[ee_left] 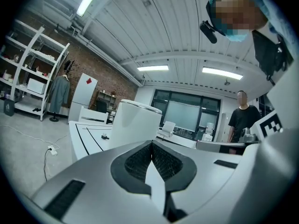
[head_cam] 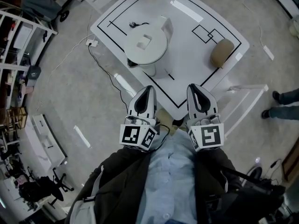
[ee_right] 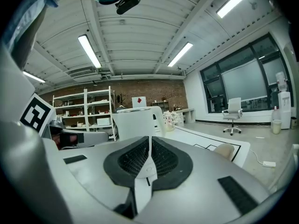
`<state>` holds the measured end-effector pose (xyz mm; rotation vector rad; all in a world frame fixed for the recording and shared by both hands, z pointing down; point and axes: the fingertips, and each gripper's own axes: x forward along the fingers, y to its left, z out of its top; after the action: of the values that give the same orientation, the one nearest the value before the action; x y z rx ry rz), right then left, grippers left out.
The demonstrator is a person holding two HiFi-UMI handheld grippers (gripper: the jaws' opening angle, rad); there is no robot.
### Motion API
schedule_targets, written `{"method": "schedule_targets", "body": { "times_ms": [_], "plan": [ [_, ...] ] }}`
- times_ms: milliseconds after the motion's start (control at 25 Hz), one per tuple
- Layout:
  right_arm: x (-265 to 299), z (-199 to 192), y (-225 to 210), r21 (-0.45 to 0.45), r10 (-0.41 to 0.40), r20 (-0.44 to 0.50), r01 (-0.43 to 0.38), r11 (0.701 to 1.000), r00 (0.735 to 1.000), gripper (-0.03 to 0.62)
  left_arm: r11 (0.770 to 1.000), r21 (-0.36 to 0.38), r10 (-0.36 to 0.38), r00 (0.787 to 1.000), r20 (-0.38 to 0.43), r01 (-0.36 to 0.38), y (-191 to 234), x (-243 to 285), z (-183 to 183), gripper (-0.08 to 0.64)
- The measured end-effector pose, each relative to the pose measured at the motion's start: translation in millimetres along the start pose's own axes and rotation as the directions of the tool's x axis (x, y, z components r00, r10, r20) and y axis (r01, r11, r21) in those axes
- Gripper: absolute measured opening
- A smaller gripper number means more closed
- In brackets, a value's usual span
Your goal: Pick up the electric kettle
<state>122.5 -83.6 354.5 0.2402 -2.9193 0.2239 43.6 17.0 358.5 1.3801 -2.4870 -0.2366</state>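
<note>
The white plastic electric kettle (head_cam: 146, 45), lid (head_cam: 145, 42) shut, stands on the white black-lined tabletop (head_cam: 187, 73). The left gripper (head_cam: 148, 90) and right gripper (head_cam: 193, 88) are both closed, empty.

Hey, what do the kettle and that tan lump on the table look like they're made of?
The kettle looks like white plastic with a satin finish: even colour, soft highlights, no mirror reflections. The tan lump is unclear, maybe foam or wood: dull beige, no shine.

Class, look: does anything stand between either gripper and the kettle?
Nothing visible does. Only bare table lies between the kettle and the left gripper and right gripper. The tan object sits off to the right, clear of both paths.
</note>
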Motion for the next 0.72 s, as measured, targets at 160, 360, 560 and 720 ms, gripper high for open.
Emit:
{"method": "schedule_targets", "body": {
  "times_ms": [160,360,560,720],
  "plan": [
    [9,-3,-5,0.003,0.0,-0.012,0.0,1.0,1.0,0.028,1.0,-0.01,0.023,1.0,0.004,-0.023,9,5,0,0.005],
    [24,-8,-8,0.01,0.02,-0.025,-0.02,1.0,0.999,0.028,0.998,-0.041,0.054,0.999,0.005,-0.054,24,8,-3,0.005],
    [43,-12,-13,0.028,0.054,-0.039,-0.053,0.998,0.998,0.109,0.993,-0.082,0.088,0.996,0.003,-0.087,40,15,-7,0.053],
    [56,-14,-21,0.031,0.049,-0.052,-0.047,0.998,0.997,0.158,0.988,-0.096,0.117,0.993,-0.01,-0.118,53,19,-10,0.058]
  ]
}}
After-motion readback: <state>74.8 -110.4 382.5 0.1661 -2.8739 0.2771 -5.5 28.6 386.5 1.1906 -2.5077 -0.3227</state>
